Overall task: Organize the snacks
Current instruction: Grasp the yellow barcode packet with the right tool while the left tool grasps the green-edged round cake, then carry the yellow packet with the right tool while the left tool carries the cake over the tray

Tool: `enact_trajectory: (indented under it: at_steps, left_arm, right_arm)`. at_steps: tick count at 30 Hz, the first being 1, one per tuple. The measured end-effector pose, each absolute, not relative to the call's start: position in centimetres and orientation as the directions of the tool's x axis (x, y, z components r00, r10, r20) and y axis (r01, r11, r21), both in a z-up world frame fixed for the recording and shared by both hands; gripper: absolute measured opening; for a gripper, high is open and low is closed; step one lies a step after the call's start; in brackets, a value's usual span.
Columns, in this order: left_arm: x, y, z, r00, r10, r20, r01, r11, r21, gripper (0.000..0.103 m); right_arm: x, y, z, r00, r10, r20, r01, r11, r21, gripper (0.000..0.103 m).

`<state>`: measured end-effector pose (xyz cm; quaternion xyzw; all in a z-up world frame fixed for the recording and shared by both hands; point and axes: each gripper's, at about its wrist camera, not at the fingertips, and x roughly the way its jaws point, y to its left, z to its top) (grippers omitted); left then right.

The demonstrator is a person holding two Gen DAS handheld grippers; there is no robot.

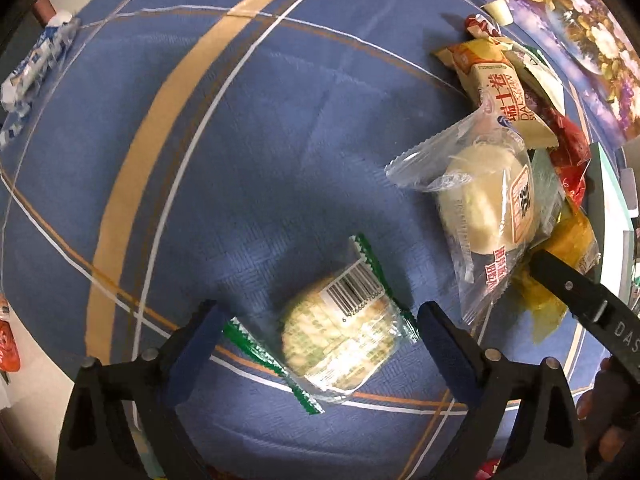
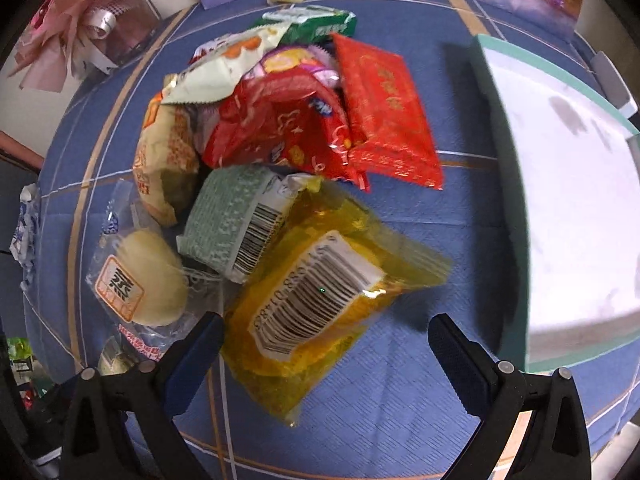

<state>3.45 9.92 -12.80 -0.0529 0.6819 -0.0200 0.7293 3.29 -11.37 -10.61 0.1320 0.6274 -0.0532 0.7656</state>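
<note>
Directly between the open left claw lies the green-edged cake.

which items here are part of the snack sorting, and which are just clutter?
Job:
- green-edged round snack pack, between the open left gripper fingers
- yellow snack pack, ahead of the open right gripper
- clear-wrapped bun
- red packets
- pale green pack
- teal box, probably the bin

Clutter:
- pink paper flower
- floral mat
</note>
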Motion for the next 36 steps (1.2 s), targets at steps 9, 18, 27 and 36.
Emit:
enact_trajectory:
  at_steps: [9,18,27,36]
  left_arm:
    - [3.0,9.8,-13.1,0.092,-0.052,-0.994,-0.045,0.997,-0.056,0.082]
    - [2.8,9.9,-13.0,0.107,-0.04,-0.994,-0.064,0.997,-0.047,0.076]
    - [3.1,9.9,-11.7,0.114,-0.021,-0.993,-0.075,0.997,-0.029,0.072]
    - [3.7,9.9,-10.9,0.125,-0.024,-0.992,-0.083,0.996,-0.035,0.059]
  right_arm:
    - [4.7,-10.1,-13.3,0.205,0.057,-0.977,0.24,0.965,0.107,0.099]
    - [3.8,-8.7,-12.3,0.239,0.057,-0.969,0.236,0.965,0.115,0.071]
    - [2.6,-10.1,-10.9,0.24,0.076,-0.968,0.243,0.961,0.136,0.067]
    - [0.2,-11.7,-9.3,0.257,0.084,-0.963,0.267,0.951,0.154,0.063]
